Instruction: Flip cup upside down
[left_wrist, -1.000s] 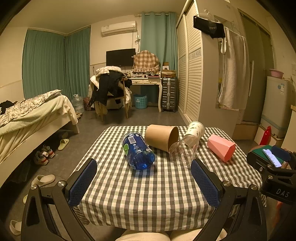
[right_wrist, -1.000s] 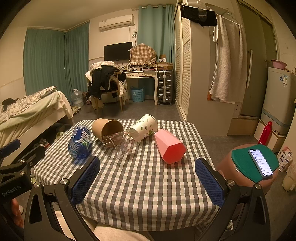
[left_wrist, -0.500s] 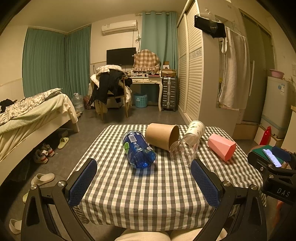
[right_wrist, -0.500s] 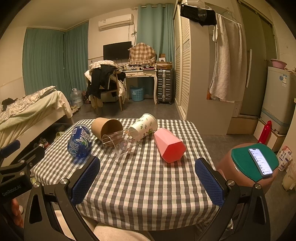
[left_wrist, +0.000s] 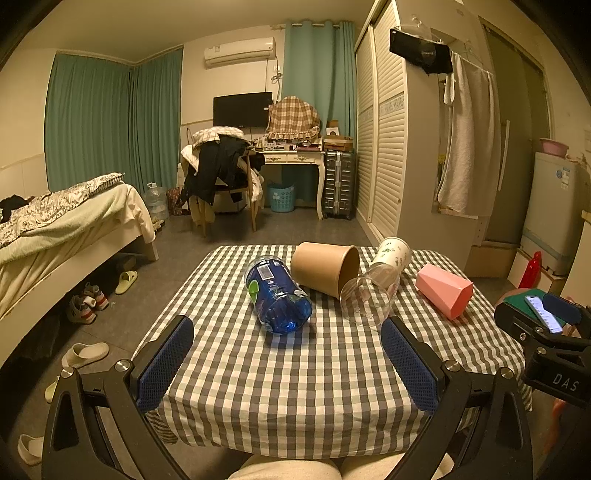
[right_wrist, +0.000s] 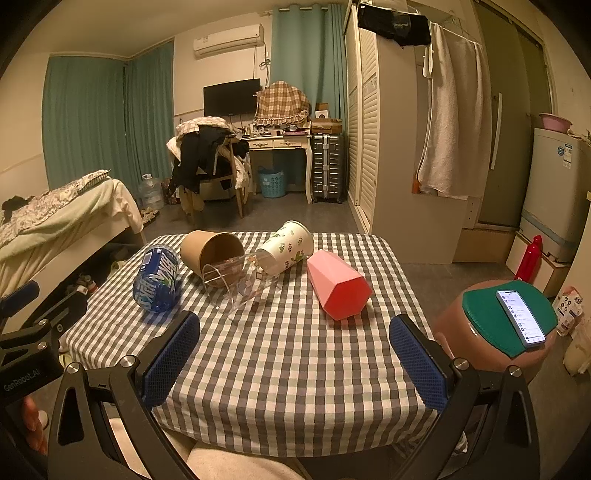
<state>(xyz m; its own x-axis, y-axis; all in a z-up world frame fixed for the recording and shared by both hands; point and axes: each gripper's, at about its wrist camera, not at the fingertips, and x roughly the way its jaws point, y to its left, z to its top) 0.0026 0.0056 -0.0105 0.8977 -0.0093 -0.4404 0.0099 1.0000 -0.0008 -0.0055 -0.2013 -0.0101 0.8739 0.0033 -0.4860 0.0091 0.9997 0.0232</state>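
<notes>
Both the left claw (left_wrist: 286, 363) and the right claw (right_wrist: 293, 356) are spread wide and hold nothing, and the cups lie on their sides at the far part of the desk (right_wrist: 295, 369), so grabbing the clear cup (right_wrist: 236, 286) could bump the brown paper cup (right_wrist: 210, 249) and flowered cup (right_wrist: 286, 247) touching it and roll them off.

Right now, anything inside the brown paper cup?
The brown paper cup lies on its side, mouth toward the right wrist camera. The visible inner wall looks bare. The clear cup in front covers the lower part of the opening, so that part is unseen.
</notes>
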